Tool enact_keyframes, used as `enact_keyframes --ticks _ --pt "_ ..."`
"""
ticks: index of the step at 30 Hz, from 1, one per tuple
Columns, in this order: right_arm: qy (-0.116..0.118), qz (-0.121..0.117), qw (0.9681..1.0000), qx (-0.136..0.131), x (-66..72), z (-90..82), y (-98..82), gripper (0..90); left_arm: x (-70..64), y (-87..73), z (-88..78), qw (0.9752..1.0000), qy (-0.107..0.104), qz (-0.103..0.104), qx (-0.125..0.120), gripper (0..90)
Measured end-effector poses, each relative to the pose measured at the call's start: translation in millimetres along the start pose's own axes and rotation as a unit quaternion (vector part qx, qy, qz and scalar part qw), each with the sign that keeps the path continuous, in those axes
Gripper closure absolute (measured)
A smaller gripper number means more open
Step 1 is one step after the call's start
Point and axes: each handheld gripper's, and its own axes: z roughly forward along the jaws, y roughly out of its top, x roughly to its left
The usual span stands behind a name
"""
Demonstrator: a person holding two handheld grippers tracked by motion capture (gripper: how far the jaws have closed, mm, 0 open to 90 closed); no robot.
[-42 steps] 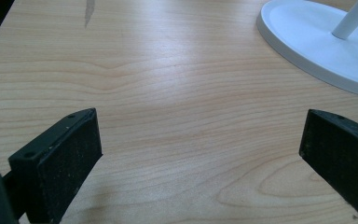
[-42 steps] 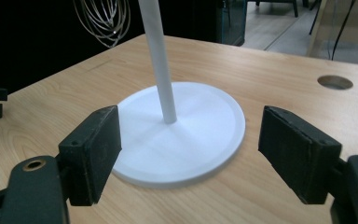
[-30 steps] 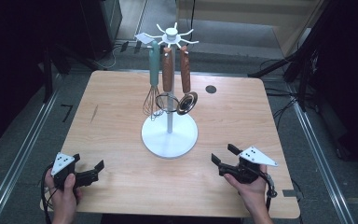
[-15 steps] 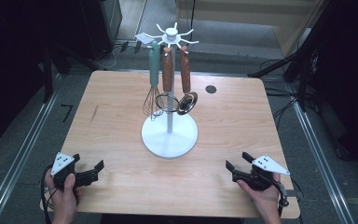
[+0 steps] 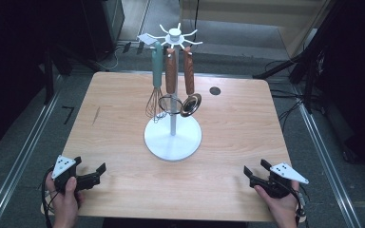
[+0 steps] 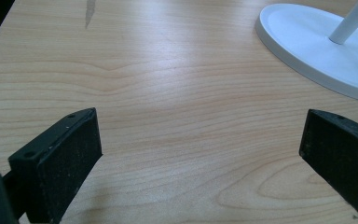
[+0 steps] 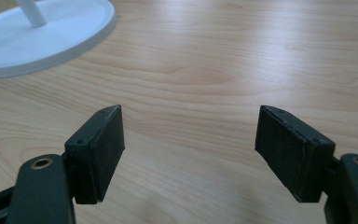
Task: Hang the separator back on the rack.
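A white utensil stand [image 5: 173,138] rises from a round base at the middle of the wooden table [image 5: 237,133]. A teal-handled whisk [image 5: 156,80] and two brown-handled utensils [image 5: 171,71] [image 5: 189,76] hang from its top hooks. My left gripper [image 5: 91,165] rests open at the near left corner, nothing between its jaws. In the left gripper view, the left gripper [image 6: 200,140] points over bare wood toward the stand base [image 6: 326,51]. My right gripper [image 5: 255,167] sits open and empty at the near right corner. The right gripper [image 7: 191,135] faces the stand base [image 7: 42,32].
A small dark round spot [image 5: 214,90] marks the table's far right, and a dark streak [image 5: 95,115] lies at the left. Metal rails and cables run along the floor on both sides. Bare wood lies between each gripper and the stand.
My right gripper has drawn back and to the right, toward the near right corner. The left gripper and the stand have stayed put.
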Motion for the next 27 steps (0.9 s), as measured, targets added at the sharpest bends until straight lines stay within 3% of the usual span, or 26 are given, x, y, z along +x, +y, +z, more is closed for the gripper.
enact_keyframes --ticks 7,10,16,21,25,27 --pt "-0.021 0.009 0.9997 -0.005 -18.6 -13.1 -6.5 24.0 0.0 -0.1 -0.3 1.0000 0.000 0.001 0.000 0.0" --pt "-0.018 0.014 0.9997 -0.010 -26.1 -19.4 -8.9 20.1 -0.1 -0.1 -0.3 1.0000 0.000 0.001 -0.001 0.0" --pt "-0.058 0.015 0.9982 -0.010 -40.2 -30.9 -13.5 20.1 -0.2 -0.1 0.0 1.0000 0.000 0.002 -0.001 0.0" --pt "-0.051 0.030 0.9979 -0.025 -50.0 -37.5 -16.0 19.6 -0.2 -0.1 0.0 1.0000 0.001 0.002 -0.001 0.0" --pt "-0.062 0.022 0.9976 -0.021 -54.3 -39.3 -16.5 18.9 0.6 -0.1 -0.4 1.0000 -0.001 0.000 -0.001 0.0" --pt "-0.063 0.033 0.9972 -0.024 -58.5 -41.5 -17.2 18.9 0.7 -0.1 -0.3 1.0000 -0.001 0.000 -0.001 0.0"
